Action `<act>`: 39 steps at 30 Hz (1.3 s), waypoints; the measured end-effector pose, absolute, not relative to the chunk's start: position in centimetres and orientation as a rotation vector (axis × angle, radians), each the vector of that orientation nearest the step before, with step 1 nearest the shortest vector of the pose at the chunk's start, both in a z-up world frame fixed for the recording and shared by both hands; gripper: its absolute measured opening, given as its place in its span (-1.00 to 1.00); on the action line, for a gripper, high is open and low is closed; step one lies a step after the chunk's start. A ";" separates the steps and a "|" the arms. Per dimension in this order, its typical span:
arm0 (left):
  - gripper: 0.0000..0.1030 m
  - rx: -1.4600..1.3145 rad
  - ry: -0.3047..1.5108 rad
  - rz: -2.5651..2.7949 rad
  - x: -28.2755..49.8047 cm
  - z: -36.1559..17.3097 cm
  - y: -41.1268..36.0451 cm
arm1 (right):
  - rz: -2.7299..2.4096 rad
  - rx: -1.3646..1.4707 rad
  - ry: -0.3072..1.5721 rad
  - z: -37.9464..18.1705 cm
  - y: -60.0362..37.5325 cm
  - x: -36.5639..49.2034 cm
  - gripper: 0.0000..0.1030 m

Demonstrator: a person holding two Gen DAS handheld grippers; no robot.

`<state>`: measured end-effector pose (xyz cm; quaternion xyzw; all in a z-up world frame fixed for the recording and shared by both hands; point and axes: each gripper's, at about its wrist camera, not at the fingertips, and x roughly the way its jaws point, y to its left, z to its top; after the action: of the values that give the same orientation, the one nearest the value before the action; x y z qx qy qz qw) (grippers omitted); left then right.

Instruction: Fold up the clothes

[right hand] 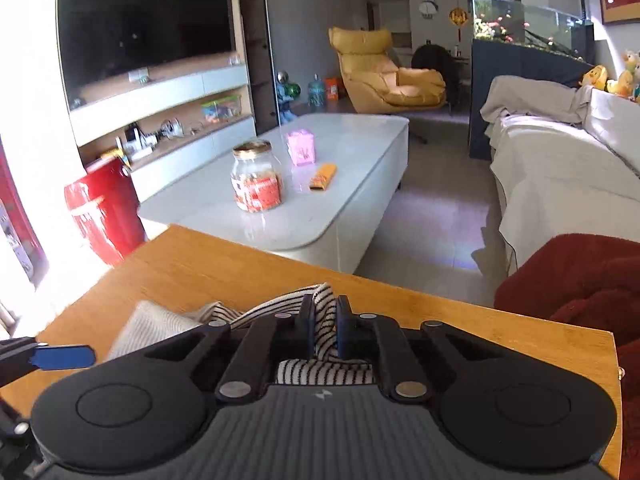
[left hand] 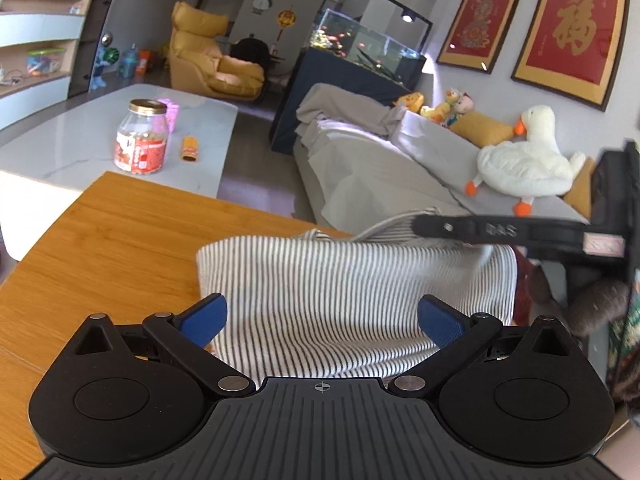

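A black-and-white striped garment (left hand: 352, 280) lies folded over on the wooden table (left hand: 120, 240). My left gripper (left hand: 324, 320) hovers over its near part, open, with the blue pads wide apart and the cloth lying loose below them. In the right wrist view my right gripper (right hand: 325, 328) is shut on a bunched edge of the striped garment (right hand: 326, 308), which sticks up between the pads. From the left wrist view the right gripper's black body (left hand: 480, 232) reaches in from the right over the cloth's far edge. One blue finger (right hand: 60, 356) of the left gripper shows at the left.
A white coffee table (right hand: 352, 216) beyond the wooden one carries a glass jar (right hand: 256, 178), a pink box (right hand: 301, 148) and an orange packet (right hand: 323, 176). A covered sofa (left hand: 360, 168) with a plush duck (left hand: 528, 156) stands to the right. A dark red garment (right hand: 580, 280) lies by the table's right edge.
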<state>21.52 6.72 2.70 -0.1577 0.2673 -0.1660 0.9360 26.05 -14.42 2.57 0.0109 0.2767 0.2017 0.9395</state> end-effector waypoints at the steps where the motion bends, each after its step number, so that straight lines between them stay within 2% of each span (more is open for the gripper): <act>1: 1.00 -0.337 0.544 -0.335 21.4 3.4 7.4 | 0.425 0.033 0.547 3.3 -14.7 24.3 -0.82; 4: 1.00 -0.361 0.548 -0.336 21.3 5.2 8.6 | 0.464 0.062 0.526 4.3 -15.7 19.1 -0.83; 8: 1.00 -0.320 0.551 -0.350 21.1 6.6 8.4 | 0.485 0.093 0.588 2.8 -16.5 14.0 -0.84; 14: 1.00 -0.266 0.586 -0.379 20.1 6.3 6.5 | 0.459 0.128 0.725 -1.9 -17.4 10.2 -0.84; 17: 1.00 -0.196 0.645 -0.387 19.5 5.1 5.8 | 0.478 0.144 0.698 -1.2 -18.4 8.8 -0.79; 19: 1.00 -0.133 0.688 -0.383 18.8 3.9 5.7 | 0.491 0.156 0.677 -0.7 -19.1 7.9 -0.60; 21: 1.00 -0.072 0.736 -0.381 17.7 2.5 5.8 | 0.471 0.194 0.611 1.1 -20.9 7.2 0.09; 23: 1.00 -0.043 0.785 -0.382 16.6 1.2 6.6 | 0.417 0.211 0.547 2.8 -22.8 6.6 0.23; 26: 1.00 -0.030 0.835 -0.389 15.0 0.4 7.4 | 0.331 0.285 0.569 3.2 -25.1 7.1 0.34; 34: 0.96 -0.298 0.864 -0.513 14.8 2.2 8.4 | 0.287 0.531 0.761 -2.0 -26.1 8.9 0.35; 37: 0.76 -0.381 0.920 -0.534 16.4 0.8 7.7 | 0.304 0.545 0.791 -3.9 -24.8 9.5 0.33; 39: 0.55 -0.442 0.948 -0.525 17.5 -0.2 7.7 | 0.316 0.502 0.791 -4.4 -23.3 10.3 0.08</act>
<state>17.54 7.66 -0.23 -0.2087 0.4475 -0.2480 0.8335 10.26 -23.29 -4.45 0.2409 0.3794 0.1517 0.8803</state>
